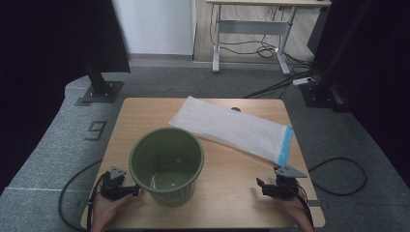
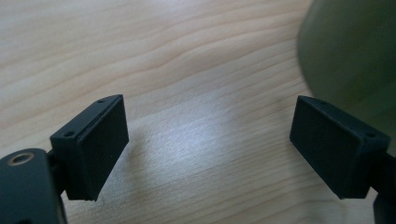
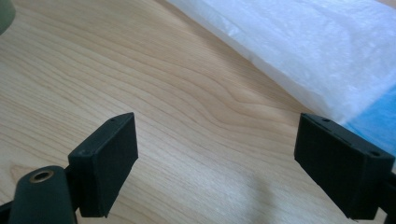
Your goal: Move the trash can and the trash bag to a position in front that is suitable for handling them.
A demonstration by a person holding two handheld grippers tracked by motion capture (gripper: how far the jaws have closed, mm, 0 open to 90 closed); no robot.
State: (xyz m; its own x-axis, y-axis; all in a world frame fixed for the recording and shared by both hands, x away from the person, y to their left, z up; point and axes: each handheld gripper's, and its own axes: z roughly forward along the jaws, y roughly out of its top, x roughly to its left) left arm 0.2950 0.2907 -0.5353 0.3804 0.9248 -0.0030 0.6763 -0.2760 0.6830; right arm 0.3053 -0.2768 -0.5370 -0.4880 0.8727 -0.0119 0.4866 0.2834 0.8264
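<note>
A: Item 1, green bucket (image 1: 167,165). Count: 1. It stands upright, mouth up, just right of the left gripper (image 1: 126,191) and well left of the right gripper (image 1: 265,187).

B: Is it touching the left one?

A: From above, the jaw tips sit right at the bucket's lower wall; whether they touch, I cannot tell. In the left gripper view the bucket (image 2: 355,56) is a green blur beyond the right-hand jaw, cut off at the edge.

B: Item 2?

A: White bag (image 1: 231,127) with a blue strip at 1 end. Count: 1. It lies flat, long axis on a diagonal: blue end near, just beyond the right gripper, plain end far, behind the bucket.

B: And the claws themselves?

A: 2 grippers, 1 in each hand, both low at the near edge of the wooden table (image 1: 232,179), tips turned inward toward each other. The left gripper (image 2: 208,147) has its jaws wide apart, bare wood between them. The right gripper (image 3: 217,161) is likewise spread, nothing between its jaws; the bag (image 3: 299,51) lies ahead of its right-hand jaw.

B: Anything hard to make out?

A: Something pale glints on the bucket's floor; I cannot tell what. Both hands are cut off at the bottom of the high view. A small dark mark on the table behind the bag is half hidden.
</note>
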